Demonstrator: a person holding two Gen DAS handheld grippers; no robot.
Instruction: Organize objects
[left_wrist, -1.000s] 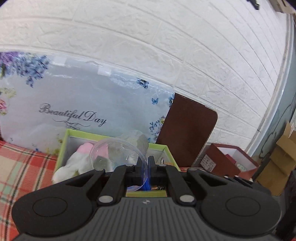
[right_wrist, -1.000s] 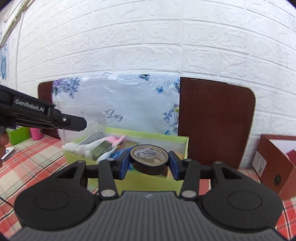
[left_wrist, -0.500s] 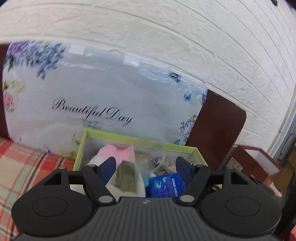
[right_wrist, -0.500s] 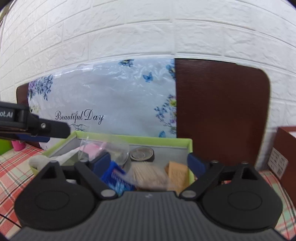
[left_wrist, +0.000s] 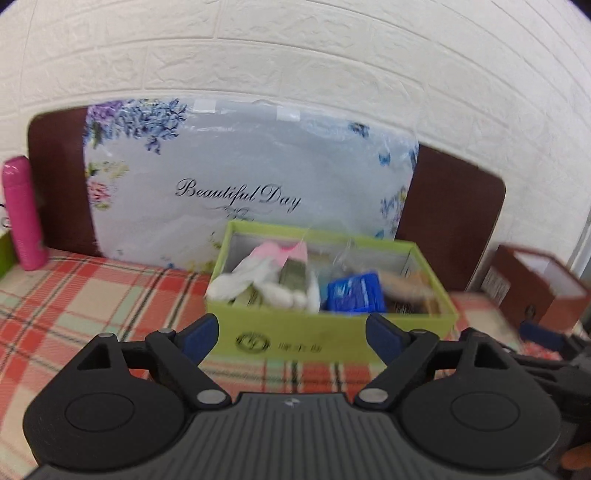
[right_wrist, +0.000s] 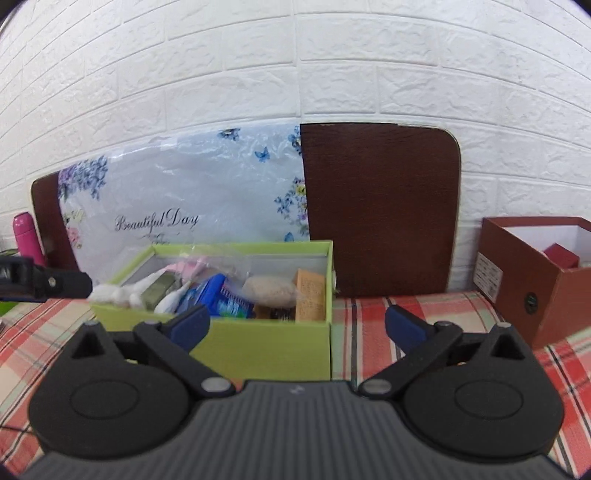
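A lime-green box (left_wrist: 332, 343) stands on the plaid cloth, filled with white cloth (left_wrist: 236, 284), a blue packet (left_wrist: 354, 291), a clear plastic cup (left_wrist: 343, 254) and a tan carton (right_wrist: 310, 291). My left gripper (left_wrist: 291, 334) hangs in front of the box. Its jaws are opening and nothing is between them. My right gripper (right_wrist: 297, 325) faces the green box (right_wrist: 258, 347) near its right corner. Its jaws are also opening wide and hold nothing. The left gripper's fingers (right_wrist: 48, 282) reach in from the left edge of the right wrist view. The tape roll is hidden.
A floral "Beautiful Day" panel (left_wrist: 251, 184) and a dark brown board (right_wrist: 380, 206) lean on the white brick wall behind the box. A pink bottle (left_wrist: 22, 214) stands far left. A red-brown open box (right_wrist: 535, 273) sits at the right on the plaid cloth (right_wrist: 388, 317).
The left gripper let go of the clear cup and the right let go of the tape roll, both into the green box. Both grippers opened and drew back from the box.
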